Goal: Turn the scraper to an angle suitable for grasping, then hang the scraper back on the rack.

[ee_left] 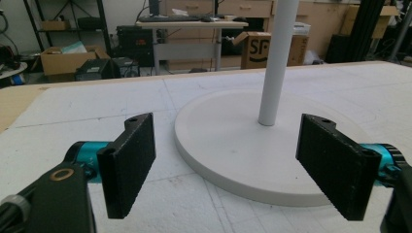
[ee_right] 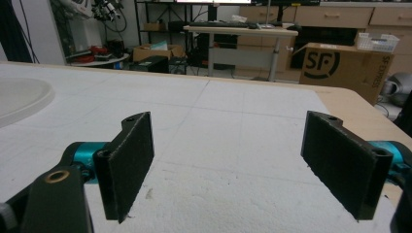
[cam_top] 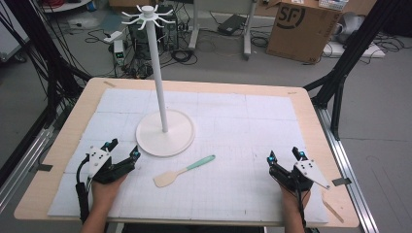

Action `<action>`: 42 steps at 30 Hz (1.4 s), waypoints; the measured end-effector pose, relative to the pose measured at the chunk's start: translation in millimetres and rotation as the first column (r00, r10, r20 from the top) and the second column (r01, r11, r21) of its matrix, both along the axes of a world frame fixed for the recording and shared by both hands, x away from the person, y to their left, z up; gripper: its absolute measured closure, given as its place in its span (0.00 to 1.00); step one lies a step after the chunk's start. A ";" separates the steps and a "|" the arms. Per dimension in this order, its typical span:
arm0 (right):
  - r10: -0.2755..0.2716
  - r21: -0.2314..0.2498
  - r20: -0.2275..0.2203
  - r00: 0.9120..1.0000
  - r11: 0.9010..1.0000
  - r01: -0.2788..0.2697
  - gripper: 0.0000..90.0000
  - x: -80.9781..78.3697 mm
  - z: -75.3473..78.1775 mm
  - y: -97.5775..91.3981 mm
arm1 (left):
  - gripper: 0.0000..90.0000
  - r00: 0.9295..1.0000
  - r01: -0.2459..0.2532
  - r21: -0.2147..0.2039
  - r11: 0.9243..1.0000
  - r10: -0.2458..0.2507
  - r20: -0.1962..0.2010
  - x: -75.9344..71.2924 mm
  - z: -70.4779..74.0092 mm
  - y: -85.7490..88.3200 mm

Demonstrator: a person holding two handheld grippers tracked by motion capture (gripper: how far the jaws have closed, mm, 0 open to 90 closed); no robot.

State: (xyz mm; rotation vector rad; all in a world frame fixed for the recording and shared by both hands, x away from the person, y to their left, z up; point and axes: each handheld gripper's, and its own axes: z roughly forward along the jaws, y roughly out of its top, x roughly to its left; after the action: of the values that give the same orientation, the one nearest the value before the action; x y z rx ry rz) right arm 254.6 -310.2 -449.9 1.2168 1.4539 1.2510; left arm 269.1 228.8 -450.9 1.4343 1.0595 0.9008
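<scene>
Both tools are spread wide and hold nothing. The spatula (cam_top: 182, 171) lies flat on the table (cam_top: 311, 104), between the left tool (cam_top: 121, 149) and the right tool (cam_top: 284, 155), nearer the left. It is thin, with a beige blade and a mint-green handle. Because it lies so flat, the jaws may slip over it or push it away toward the white stand (cam_top: 165, 132).

Spatula (cam_top: 182, 171), beige blade, mint-green handle, flat on the mat, apparently untouched, near stand (cam_top: 165, 133)

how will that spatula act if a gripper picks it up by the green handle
The spatula looks thin and light, so lifting should be easy. Its flat blade end may droop or swing. The slim handle lies flat on the mat, so it may slide before the grip closes.
</scene>
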 end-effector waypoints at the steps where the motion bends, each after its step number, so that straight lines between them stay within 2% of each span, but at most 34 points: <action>1: 0.003 -0.005 -0.002 1.000 1.000 -0.003 0.21 0.6 0.1 -1.0 | 0.25 1.000 -0.003 -0.006 1.000 0.003 -0.006 0.2 0.0 0.5; 4: -0.001 -0.002 -0.008 1.000 1.000 0.001 0.21 1.3 0.3 -1.2 | 0.25 1.000 -0.009 -0.010 1.000 0.009 -0.008 0.5 0.1 0.8; 13: -0.001 -0.004 -0.008 1.000 1.000 0.001 0.21 0.7 0.2 0.1 | 0.25 1.000 -0.006 0.031 0.999 0.006 -0.007 0.5 0.3 -2.8; 19: -0.003 -0.002 -0.010 1.000 1.000 0.003 0.21 1.4 0.2 0.3 | 0.29 1.000 0.003 0.028 1.000 -0.003 -0.012 1.1 0.3 -2.5; 24: -0.005 -0.004 -0.019 1.000 1.000 0.005 0.21 1.9 0.4 0.4 | 0.32 0.999 0.032 0.043 0.999 -0.032 -0.005 0.8 0.2 -3.7; 29: -0.005 -0.006 -0.021 1.000 1.000 0.005 0.21 2.4 0.5 0.0 | 0.37 0.995 0.101 0.061 0.993 -0.102 0.000 0.5 0.3 -3.8; 31: -0.005 -0.012 -0.018 1.000 1.000 0.005 0.21 2.4 0.4 0.1 | 0.36 0.989 0.149 0.058 0.987 -0.150 0.010 -0.1 0.3 -2.7; 33: -0.003 -0.009 -0.018 1.000 1.000 0.003 0.21 2.2 0.4 0.2 | 0.31 0.984 0.177 0.042 0.983 -0.177 0.001 0.7 0.6 -2.0; 38: -0.004 -0.004 -0.021 1.000 1.000 0.004 0.21 2.9 0.4 -0.6 | 0.31 0.962 0.274 0.021 0.962 -0.274 -0.015 0.6 3.2 -2.5; 39: -0.004 -0.001 -0.024 1.000 1.000 0.004 0.21 3.0 0.5 -0.3 | 0.32 0.955 0.297 0.015 0.955 -0.297 -0.016 0.0 3.9 -2.8; 42: -0.004 -0.005 -0.027 1.000 1.000 0.004 0.21 3.4 0.5 -0.3 | 0.36 0.924 0.380 -0.006 0.925 -0.380 -0.053 -0.4 7.2 -3.3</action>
State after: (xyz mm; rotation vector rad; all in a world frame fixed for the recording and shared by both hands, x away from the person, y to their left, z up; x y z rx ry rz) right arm 258.0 -310.5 -449.4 1.2374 1.4725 1.2318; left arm 268.7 225.5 -443.7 1.6048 0.7776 0.5856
